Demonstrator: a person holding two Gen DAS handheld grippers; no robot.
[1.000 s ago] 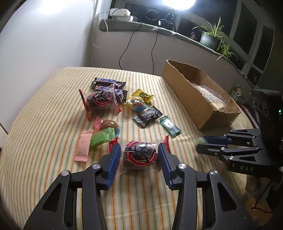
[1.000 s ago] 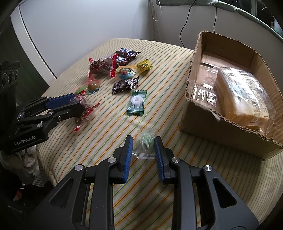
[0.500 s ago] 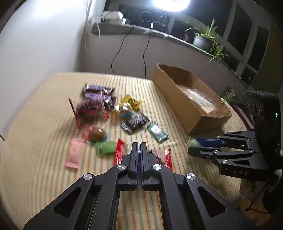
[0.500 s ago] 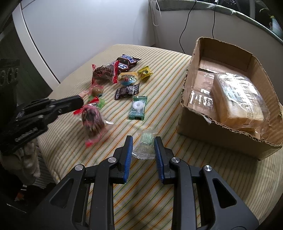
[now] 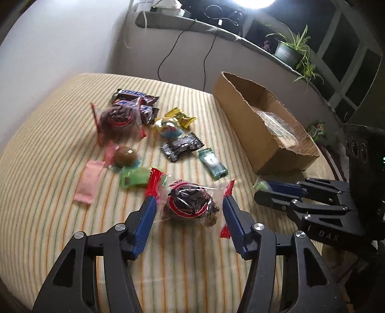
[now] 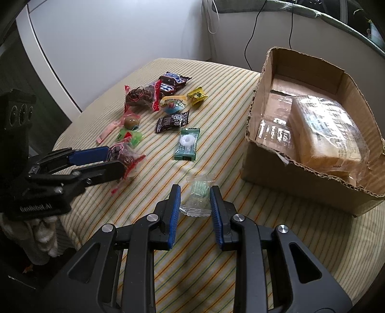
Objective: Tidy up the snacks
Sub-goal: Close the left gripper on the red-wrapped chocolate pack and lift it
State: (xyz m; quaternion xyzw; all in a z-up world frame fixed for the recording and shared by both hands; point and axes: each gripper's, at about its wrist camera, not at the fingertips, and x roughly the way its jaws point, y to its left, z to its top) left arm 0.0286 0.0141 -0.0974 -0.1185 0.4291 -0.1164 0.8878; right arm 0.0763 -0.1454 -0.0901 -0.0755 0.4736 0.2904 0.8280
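The work surface is a table covered by a striped cloth (image 5: 48,204) with thin yellow, green and orange lines on a cream ground. A plain white wall (image 5: 60,36) stands behind the table. A low grey ledge (image 5: 216,31) runs along the far side. Two black cables (image 5: 204,62) hang from the ledge down the grey panel below it. A potted plant (image 5: 288,50) with long narrow green leaves stands on the ledge near a dark-framed window (image 5: 349,60). A bright lamp (image 5: 257,2) shines at the upper edge. Small devices on the ledge are too unclear to identify.
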